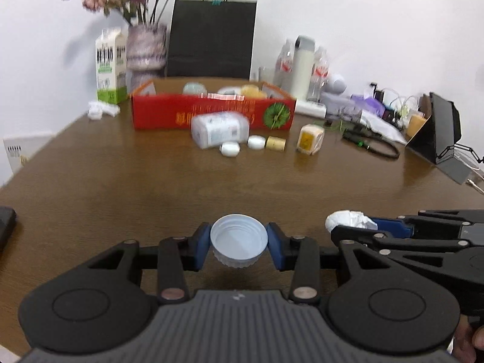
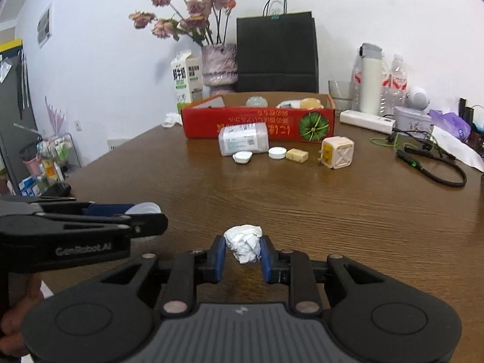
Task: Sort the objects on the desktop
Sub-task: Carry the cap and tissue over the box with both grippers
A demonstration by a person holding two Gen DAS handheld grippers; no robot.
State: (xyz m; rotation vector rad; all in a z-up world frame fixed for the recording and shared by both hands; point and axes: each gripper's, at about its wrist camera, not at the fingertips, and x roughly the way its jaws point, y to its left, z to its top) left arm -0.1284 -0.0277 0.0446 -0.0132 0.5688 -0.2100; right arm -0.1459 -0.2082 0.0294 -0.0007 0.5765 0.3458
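Observation:
My left gripper [image 1: 239,243] is shut on a white plastic lid [image 1: 239,239], held rim-up just above the brown table [image 1: 151,187]. Beside it, my right gripper [image 2: 243,249] is shut on a crumpled white tissue [image 2: 243,242]. Each gripper shows in the other's view: the left gripper [image 2: 145,214] with its lid [image 2: 145,207], and the tissue [image 1: 348,219] at the right. Across the table stands a red cardboard box [image 2: 257,124] with items inside. In front of it lie a clear jar [image 2: 243,142] on its side, two white caps [image 2: 242,157], a yellow block [image 2: 297,155] and a cream plug cube [image 2: 337,152].
Behind the box stand a milk carton [image 2: 186,75], a vase of dried flowers [image 2: 219,63] and a black paper bag [image 2: 276,51]. Bottles [image 2: 370,81], a power strip [image 2: 366,121], a black cable [image 2: 435,172] and clutter fill the right side. A tablet stand [image 1: 444,130] sits at the right edge.

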